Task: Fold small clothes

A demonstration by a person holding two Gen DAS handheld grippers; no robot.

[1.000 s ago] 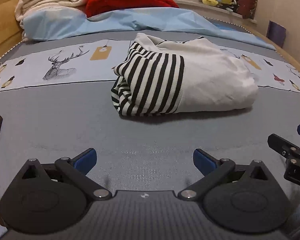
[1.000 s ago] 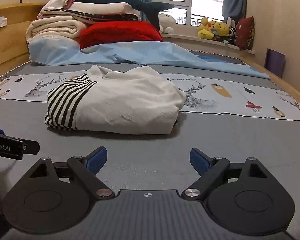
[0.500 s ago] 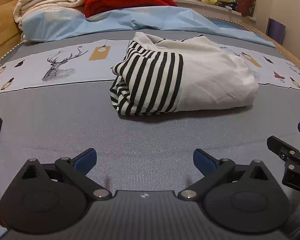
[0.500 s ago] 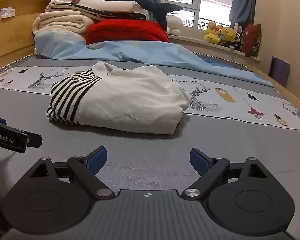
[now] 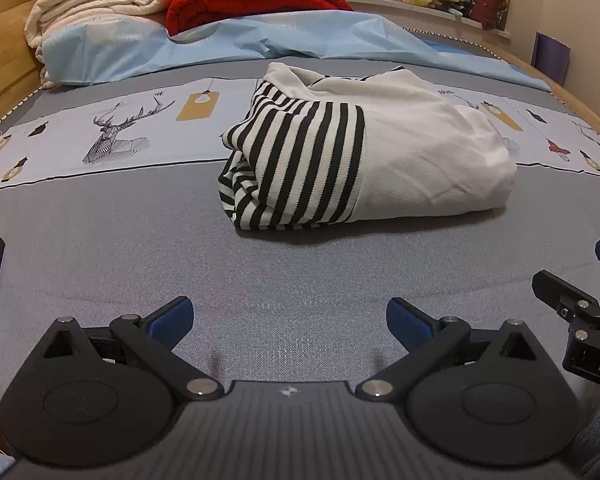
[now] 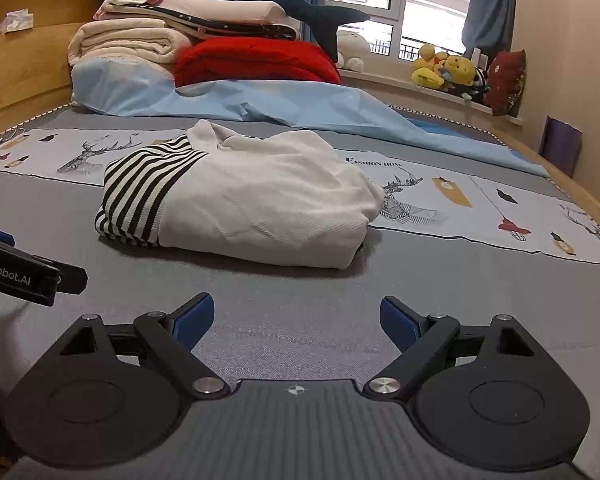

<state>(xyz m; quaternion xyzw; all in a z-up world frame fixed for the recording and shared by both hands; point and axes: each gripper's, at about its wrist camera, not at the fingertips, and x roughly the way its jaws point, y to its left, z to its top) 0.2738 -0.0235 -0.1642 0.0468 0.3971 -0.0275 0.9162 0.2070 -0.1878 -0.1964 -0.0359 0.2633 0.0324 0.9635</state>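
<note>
While both tongs stand spread wide and empty, left gripper (image 5: pixel 290 316) and right gripper (image 6: pixel 296 316) hover near the grey bedspread (image 5: pixel 100 248). Folded striped-and-white garment (image 6: pixel 252 200) lies farther off, untouched

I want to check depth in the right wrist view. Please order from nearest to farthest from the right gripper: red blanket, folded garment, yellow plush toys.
1. Folded garment, straight ahead of the right gripper on the bed.
2. Red blanket, behind it, at the bed's head.
3. Yellow plush toys, far right on the window ledge.
</note>
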